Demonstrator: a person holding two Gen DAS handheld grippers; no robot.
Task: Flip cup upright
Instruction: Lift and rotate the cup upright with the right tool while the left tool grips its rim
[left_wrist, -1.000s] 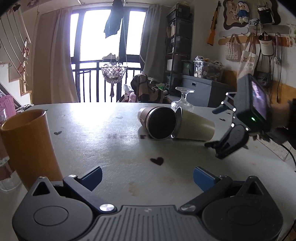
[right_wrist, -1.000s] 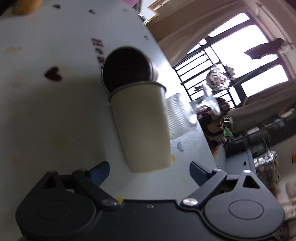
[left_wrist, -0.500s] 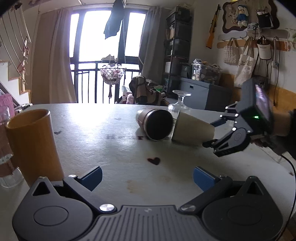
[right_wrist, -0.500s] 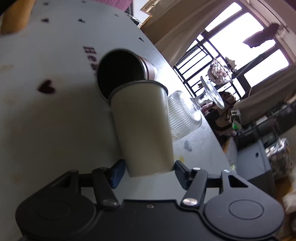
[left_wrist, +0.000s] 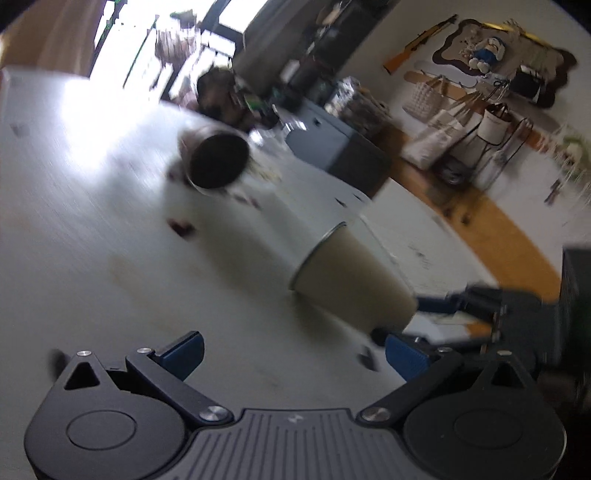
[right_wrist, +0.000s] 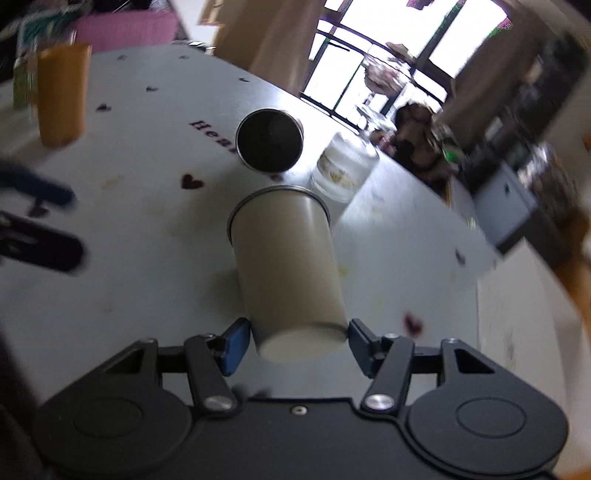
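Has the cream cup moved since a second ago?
Yes. The cream cup, gripped by the right gripper, no longer touches the dark cup; a gap of table shows between them.

Blown-out window (right_wrist: 373, 48) backlight, heavy motion blur (perhaps worst leftward)

You see a cream cup (right_wrist: 288, 266) with a matt, smooth wall and a thin metal rim. Just beyond it, ribbed clear glass (right_wrist: 343, 171). The tabletop (right_wrist: 147, 236) looks smooth and slightly glossy. Your right tongs (right_wrist: 297, 345) carry matt blue pads (right_wrist: 234, 345) on black plastic.
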